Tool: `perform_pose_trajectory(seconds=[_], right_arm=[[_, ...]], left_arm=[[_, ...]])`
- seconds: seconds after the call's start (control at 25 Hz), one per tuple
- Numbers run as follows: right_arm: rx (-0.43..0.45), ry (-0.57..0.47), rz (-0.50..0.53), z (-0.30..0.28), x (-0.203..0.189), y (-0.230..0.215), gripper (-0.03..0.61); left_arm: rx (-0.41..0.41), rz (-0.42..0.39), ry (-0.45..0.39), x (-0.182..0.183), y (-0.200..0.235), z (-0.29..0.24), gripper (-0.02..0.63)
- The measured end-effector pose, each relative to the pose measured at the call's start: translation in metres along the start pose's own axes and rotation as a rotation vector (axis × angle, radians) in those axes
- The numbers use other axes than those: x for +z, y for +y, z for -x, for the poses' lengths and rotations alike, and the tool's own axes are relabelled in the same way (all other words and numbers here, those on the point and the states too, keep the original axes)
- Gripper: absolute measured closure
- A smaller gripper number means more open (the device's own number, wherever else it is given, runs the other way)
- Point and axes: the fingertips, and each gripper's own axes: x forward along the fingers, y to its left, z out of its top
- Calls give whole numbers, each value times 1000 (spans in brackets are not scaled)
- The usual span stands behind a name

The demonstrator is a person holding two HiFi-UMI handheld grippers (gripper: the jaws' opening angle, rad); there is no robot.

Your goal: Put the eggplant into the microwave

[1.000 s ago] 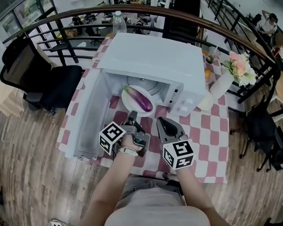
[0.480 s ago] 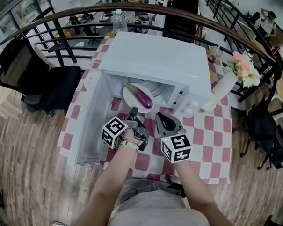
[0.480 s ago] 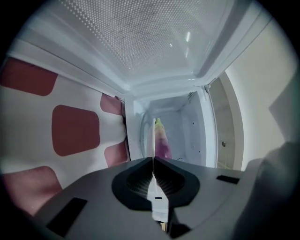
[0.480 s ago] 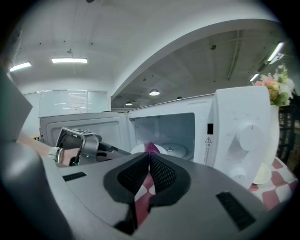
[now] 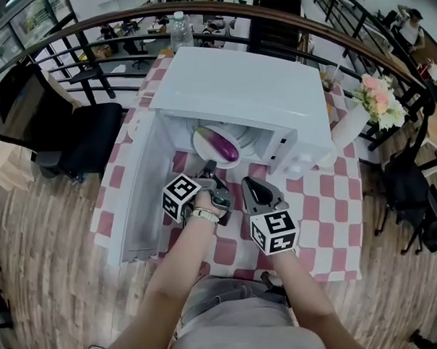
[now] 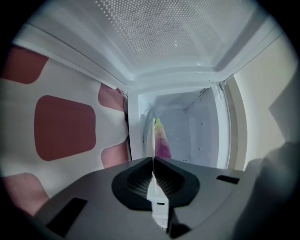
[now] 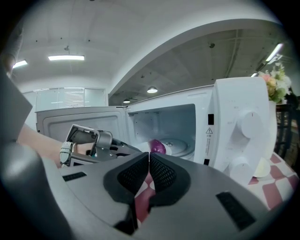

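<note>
A boxy white microwave [image 5: 244,89] with smooth, glossy walls stands on a worktop [image 5: 314,209] covered by a red-and-white checked cloth; its door [image 5: 143,188] hangs wide to the left, the inner pane dotted with fine perforations. A round white plate [image 5: 205,143] lies in the mouth of the oven with its far half under the roof; on it rests the eggplant [image 5: 226,146], an oblong, glossy purple thing that pales to a greenish end. The left gripper [image 5: 209,169] has its dark, ribbed fingers pinched on the thin near rim of the plate, which shows edge-on between them in the left gripper view. The right gripper [image 5: 249,185] hangs just beside it over the cloth, its mesh-textured fingers pressed together with nothing between them. Two round knobs sit on the oven's front panel; a bunch of pink flowers [image 5: 378,98] stands at the worktop's right edge, and a clear plastic bottle [image 5: 181,31] stands behind the oven.

Against the frame of a second ago, the plate and eggplant sit deeper in the cavity, where before most of the plate lay out over the cloth; the left gripper has followed it closer to the opening, and the right has come forward alongside; both pairs of fingers are closed as they were.
</note>
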Motion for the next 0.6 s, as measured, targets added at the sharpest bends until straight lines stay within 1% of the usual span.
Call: perform_pose_trajectory(seconds=[0.4, 0.6], right_arm=[[9, 34, 8, 6, -13, 2, 552], [7, 41, 5, 5, -16, -1, 552]], left_arm=[[26, -9, -23, 10, 3, -20, 601], [69, -20, -32, 12, 5, -28, 601]])
